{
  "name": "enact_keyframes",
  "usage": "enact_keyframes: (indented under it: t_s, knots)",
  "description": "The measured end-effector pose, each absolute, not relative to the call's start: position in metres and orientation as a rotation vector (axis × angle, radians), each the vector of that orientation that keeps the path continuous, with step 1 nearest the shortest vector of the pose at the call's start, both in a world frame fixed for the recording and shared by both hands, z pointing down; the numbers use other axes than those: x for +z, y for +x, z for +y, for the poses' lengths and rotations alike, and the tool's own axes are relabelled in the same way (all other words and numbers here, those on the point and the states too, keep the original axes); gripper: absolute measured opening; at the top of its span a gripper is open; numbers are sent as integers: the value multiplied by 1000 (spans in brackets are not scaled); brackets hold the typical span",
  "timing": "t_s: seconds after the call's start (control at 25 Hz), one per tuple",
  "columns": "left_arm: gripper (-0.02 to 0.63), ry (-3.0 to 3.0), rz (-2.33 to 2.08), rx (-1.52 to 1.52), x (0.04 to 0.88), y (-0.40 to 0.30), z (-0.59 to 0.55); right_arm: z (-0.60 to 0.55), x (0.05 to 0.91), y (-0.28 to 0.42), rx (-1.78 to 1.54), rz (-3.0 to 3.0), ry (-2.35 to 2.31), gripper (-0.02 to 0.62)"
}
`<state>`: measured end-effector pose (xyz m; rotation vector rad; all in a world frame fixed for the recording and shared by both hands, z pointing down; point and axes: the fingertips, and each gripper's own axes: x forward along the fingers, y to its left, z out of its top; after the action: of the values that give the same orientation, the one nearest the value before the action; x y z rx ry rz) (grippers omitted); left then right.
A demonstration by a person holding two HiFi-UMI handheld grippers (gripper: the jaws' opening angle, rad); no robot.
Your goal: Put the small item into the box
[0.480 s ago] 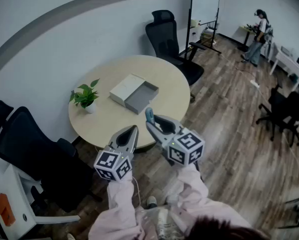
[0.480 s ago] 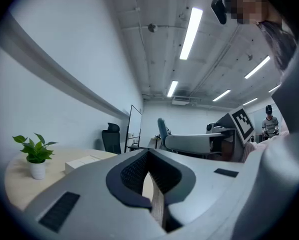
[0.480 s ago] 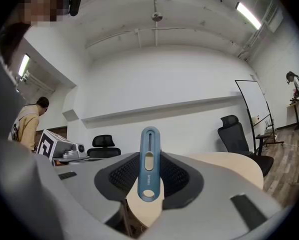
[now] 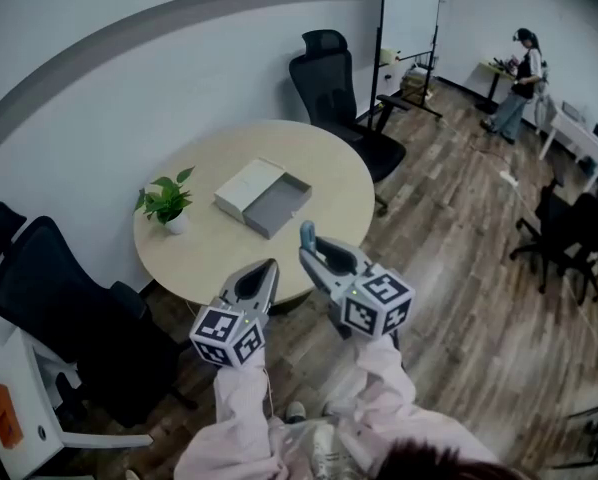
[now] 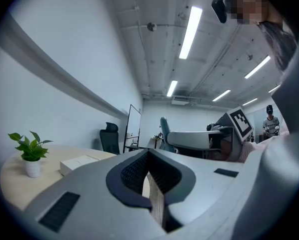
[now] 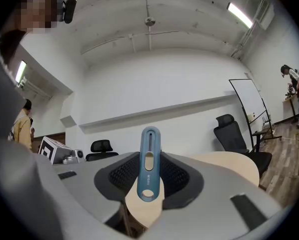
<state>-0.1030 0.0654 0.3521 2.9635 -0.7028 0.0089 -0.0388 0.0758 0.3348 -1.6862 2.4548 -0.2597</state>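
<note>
The small blue tool [image 6: 149,164] was held in the right gripper [image 4: 314,255]. The two jaws were pressed on its sides, a little way apart because the tool sat between them. The tool stood up straight in the jaws. Its round top poked out past the jaw tips. It had a long slot near the top and a round hole near the bottom. In the head view the tool [image 4: 306,234] was up in the air by the near edge of the round table [image 4: 209,253]. It was not in the box yet.

The box [image 4: 264,196] lay open in the middle of the table, farther away and a bit to the left of the tool. One half was white and the other half was grey, and the two halves sat side by side, touching.

The left gripper [image 4: 267,270] was just to the left of the right one. Its jaws were closed tip to tip, and nothing was between them.

A little green plant [image 4: 166,200] in a white pot stood on the left side of the table, apart from the box. A black chair [image 4: 331,80] stood at the far side of the table. Another black chair [image 4: 54,298] stood at the near left. The floor [image 4: 459,268] was brown wood. A person [image 4: 520,83] stood far away on the right.
</note>
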Motion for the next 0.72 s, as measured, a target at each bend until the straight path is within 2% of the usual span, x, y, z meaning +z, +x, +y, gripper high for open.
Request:
enact_keyframes:
  t_s: [0.72]
  knots:
    - [9,2950,-767,13,353,-87,71,72,352,-13,-310,2514,-1638,126]
